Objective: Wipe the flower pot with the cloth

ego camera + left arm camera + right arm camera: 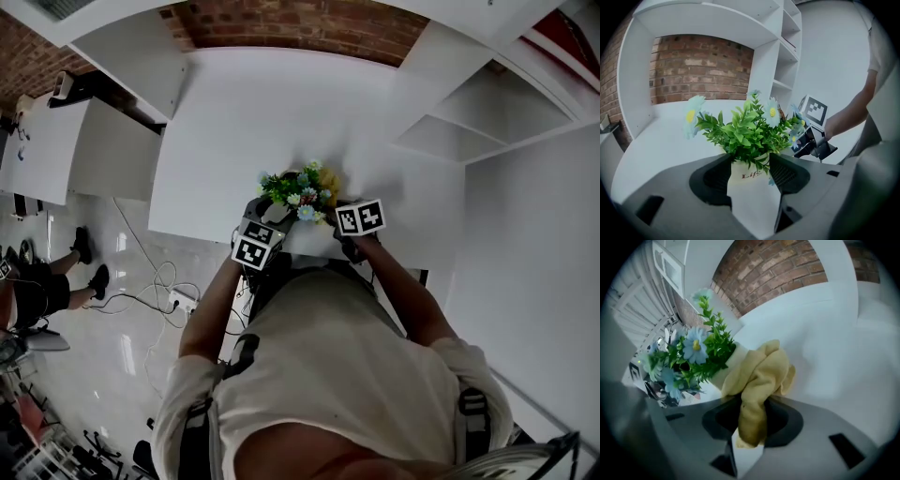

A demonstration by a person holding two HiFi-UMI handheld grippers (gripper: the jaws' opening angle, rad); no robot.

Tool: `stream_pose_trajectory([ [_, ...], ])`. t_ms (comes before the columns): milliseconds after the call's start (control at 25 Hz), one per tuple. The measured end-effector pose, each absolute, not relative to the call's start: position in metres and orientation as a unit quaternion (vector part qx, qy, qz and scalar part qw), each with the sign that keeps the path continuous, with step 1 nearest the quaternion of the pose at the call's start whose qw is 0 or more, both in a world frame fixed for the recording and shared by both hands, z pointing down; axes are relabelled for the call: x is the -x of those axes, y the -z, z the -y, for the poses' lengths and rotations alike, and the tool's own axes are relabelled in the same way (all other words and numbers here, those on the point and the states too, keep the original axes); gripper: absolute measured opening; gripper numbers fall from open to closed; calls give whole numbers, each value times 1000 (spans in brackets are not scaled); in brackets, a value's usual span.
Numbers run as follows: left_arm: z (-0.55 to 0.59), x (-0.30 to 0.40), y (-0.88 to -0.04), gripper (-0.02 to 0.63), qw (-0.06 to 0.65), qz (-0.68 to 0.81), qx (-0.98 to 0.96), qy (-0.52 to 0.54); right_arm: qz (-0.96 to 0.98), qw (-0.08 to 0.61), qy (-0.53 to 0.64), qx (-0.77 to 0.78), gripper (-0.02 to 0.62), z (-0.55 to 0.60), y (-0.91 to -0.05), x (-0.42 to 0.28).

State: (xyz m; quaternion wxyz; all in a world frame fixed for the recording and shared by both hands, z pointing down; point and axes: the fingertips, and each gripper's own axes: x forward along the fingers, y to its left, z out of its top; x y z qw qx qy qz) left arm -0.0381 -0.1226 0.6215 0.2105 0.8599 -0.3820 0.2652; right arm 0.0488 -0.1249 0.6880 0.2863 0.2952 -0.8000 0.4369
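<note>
Item: flower pot (pixel 752 190), bench (pixel 244 122) near edge, frame centre | left gripper (pixel 749 165): fingers (pixel 710 180) wide, clamping pot sides | right gripper (pixel 752 414): pinching cloth (pixel 761 373) at pot's right | Handling: you hold pot steady, sweep cloth down wall, clear of flowers (pixel 740 131).

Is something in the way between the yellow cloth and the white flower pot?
No, nothing visible. The crumpled yellow cloth, pinched in the right gripper, seems to touch the side of the white flower pot, just under the green leaves.
</note>
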Motion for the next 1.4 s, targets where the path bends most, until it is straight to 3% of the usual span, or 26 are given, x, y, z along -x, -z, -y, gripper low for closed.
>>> stream_pose_trajectory([
  [280,126,49,-608,288,214,377,-865,-252,802,279,-428,-311,121,125,-682,-66],
  [560,140,53,-613,327,224,331,-882,-248,836,129,-440,-302,121,148,-596,-65],
  [960,121,39,-632,325,237,351,-870,-252,797,160,-489,-316,123,128,-649,-44],
  [1240,108,33,-634,325,246,354,-867,-251,777,227,-481,-336,123,108,-680,-49],
  [1400,104,41,-626,325,240,345,-871,-253,779,220,-478,-342,123,108,-673,-52],
])
